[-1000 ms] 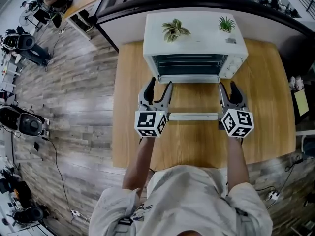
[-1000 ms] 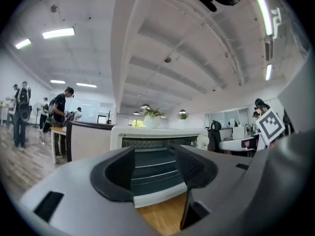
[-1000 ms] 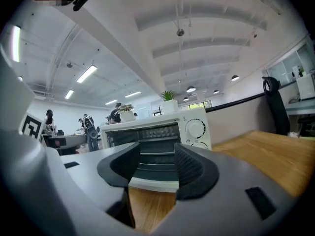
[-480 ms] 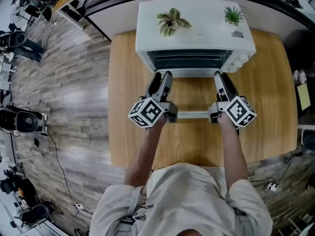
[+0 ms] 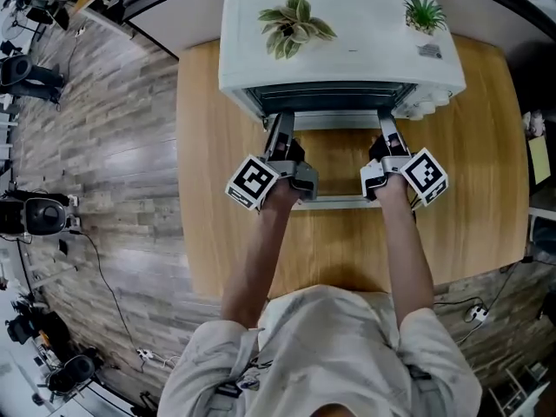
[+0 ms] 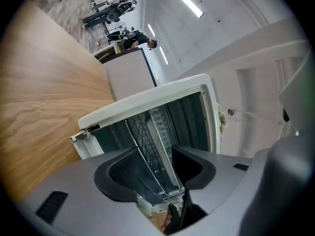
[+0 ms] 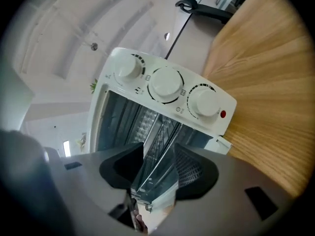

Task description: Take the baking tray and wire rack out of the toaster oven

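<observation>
Held left gripper (image 5: 281, 133) and right gripper (image 5: 387, 133) at toaster oven (image 5: 347, 33) mouth, twelve o'clock, jaws just closing yet still apart, wire rack (image 6: 141, 132) between

Variegated plant (image 5: 294, 24), spiky plant (image 5: 424, 13), wooden table (image 5: 208, 189)

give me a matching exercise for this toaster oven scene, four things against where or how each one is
Things:
1. glass door of the white toaster oven
2. pale striped-leaf plant
3. spiky green plant
4. small red light

Places or states:
a. on the oven's top, at the left of the head view
b. beside the round white knobs
c. folded down open
d. on the oven's top, at the right of the head view

Pairs: 1c, 2a, 3d, 4b
</observation>
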Demonstrator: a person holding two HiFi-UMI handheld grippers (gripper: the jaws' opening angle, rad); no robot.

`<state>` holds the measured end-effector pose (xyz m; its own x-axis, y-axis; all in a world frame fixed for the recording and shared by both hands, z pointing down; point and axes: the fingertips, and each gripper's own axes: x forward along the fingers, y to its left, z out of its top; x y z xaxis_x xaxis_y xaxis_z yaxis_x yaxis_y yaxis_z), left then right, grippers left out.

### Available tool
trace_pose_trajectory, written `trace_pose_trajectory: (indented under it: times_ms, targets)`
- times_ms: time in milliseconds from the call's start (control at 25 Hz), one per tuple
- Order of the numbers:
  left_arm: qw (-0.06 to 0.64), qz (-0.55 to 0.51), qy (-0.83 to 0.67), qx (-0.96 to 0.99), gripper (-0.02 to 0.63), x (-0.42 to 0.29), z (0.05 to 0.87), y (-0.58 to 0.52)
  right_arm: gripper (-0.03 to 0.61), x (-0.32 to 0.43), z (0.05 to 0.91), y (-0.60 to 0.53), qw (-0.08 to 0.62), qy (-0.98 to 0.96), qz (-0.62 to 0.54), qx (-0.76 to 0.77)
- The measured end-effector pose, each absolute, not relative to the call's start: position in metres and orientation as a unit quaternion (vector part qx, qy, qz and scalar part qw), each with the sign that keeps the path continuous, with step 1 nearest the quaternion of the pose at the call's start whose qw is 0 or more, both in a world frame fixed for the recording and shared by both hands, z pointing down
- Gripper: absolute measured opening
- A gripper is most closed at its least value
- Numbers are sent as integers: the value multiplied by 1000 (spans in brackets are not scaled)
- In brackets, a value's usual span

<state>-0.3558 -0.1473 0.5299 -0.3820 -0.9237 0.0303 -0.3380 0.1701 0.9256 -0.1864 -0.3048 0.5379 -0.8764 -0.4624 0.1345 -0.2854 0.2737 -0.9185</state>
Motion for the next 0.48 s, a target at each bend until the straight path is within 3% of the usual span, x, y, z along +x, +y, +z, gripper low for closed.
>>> trace_pose_trajectory:
  times_ms: [480]
  targets:
    - [353, -533, -659, 396, 158, -381, 565, -172, 167, -219, 571, -327, 96, 745, -616, -239]
